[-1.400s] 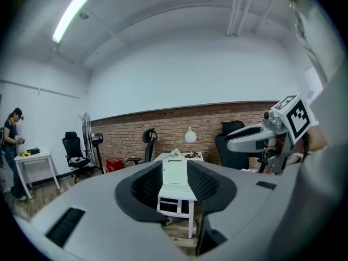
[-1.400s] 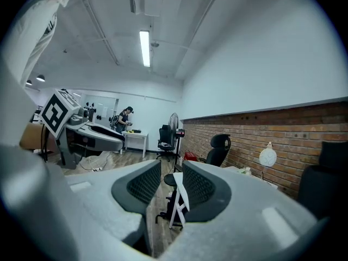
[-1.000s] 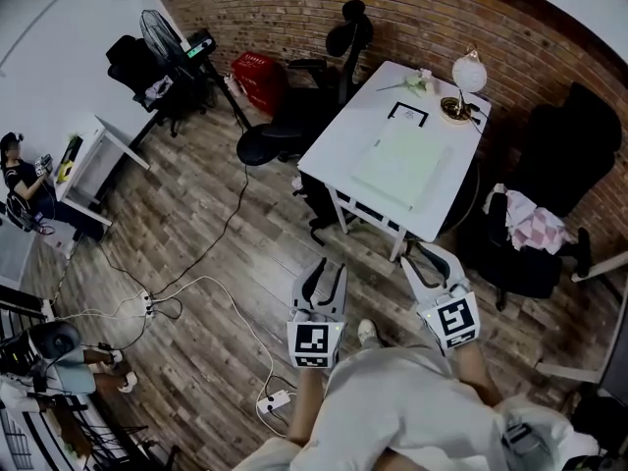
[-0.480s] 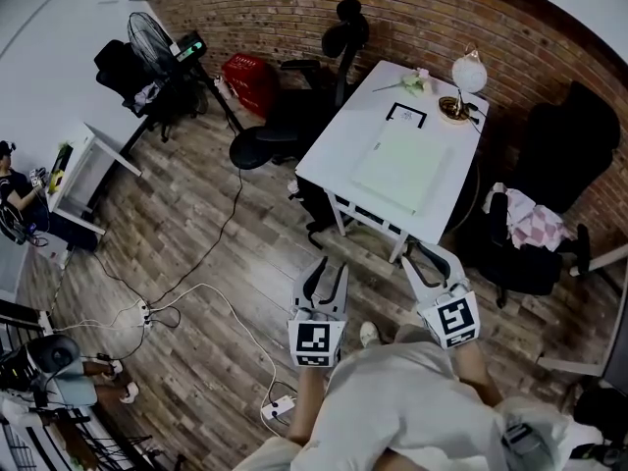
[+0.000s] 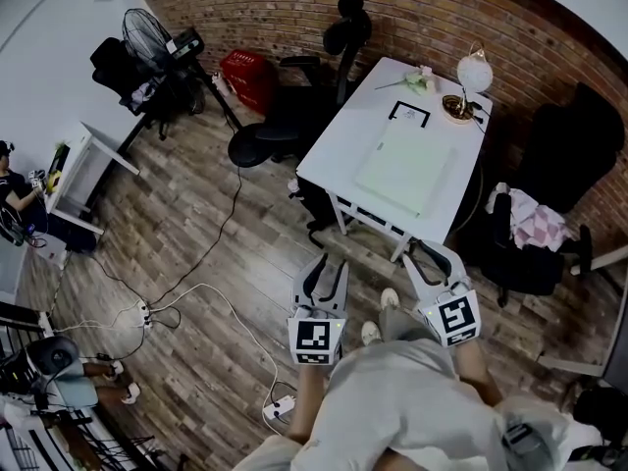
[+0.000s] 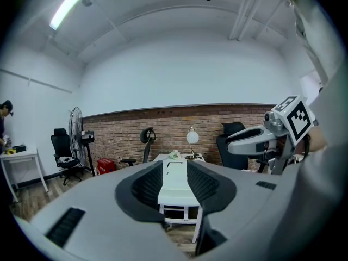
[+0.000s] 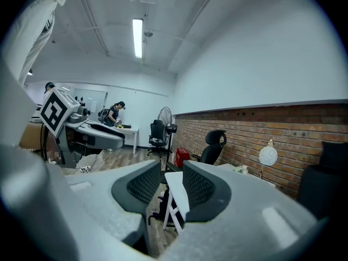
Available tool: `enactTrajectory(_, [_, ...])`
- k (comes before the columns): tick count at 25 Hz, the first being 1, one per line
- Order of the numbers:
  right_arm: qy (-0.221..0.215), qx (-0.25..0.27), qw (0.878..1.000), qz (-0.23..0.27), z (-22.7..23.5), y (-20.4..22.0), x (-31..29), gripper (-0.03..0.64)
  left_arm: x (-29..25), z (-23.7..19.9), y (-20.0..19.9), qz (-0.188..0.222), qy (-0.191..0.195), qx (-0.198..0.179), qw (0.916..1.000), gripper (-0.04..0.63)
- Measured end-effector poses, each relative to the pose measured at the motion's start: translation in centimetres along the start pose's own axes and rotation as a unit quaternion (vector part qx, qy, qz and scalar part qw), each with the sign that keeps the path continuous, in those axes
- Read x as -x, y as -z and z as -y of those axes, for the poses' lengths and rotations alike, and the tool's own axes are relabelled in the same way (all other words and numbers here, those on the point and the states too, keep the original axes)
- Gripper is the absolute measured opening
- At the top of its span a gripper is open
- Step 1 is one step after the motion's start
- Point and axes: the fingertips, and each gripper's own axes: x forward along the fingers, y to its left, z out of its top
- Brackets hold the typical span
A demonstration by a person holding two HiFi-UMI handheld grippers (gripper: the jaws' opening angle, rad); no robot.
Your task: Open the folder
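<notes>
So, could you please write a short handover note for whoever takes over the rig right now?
Left gripper: open, empty, held out over the wooden floor, short of the table.
Right gripper: open, empty, level with the left one.
Folder: pale green, lying flat on the white table; it looks closed. A globe lamp stands at the table's far end.
Done: nothing yet; the folder is untouched.
Left: step up to the table, grip the cover's edge and open the folder.

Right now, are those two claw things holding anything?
Left gripper: open, holding nothing.
Right gripper: open, holding nothing.
</notes>
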Motion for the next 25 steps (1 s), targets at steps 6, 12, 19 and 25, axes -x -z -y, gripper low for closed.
enactTrajectory(6, [-0.002, 0.001, 1.0, 0.002, 0.5, -0.2, -1.4, 0.124, -1.0, -1.1, -0.3, 0.001, -0.004, -0.003, 1.0, 0.137])
enactTrajectory(12, [-0.001, -0.007, 1.0, 0.001, 1.2, -0.4, -3.0, 0.124, -2.3, -2.1, -0.6, 0.002, -0.004, -0.006, 1.0, 0.135])
enactTrajectory(19, [-0.008, 0.029, 0.999, 0.01, 2.7, 0.1, -5.0, 0.124, -4.5, -2.9, -0.3, -0.002, -0.001, -0.003, 1.0, 0.133])
enactTrajectory(25, [-0.006, 0.002, 1.0, -0.008, 4.2, 0.8, -7.4, 0.124, -7.3, -4.1, 0.1, -0.006, -0.001, 0.003, 1.0, 0.129])
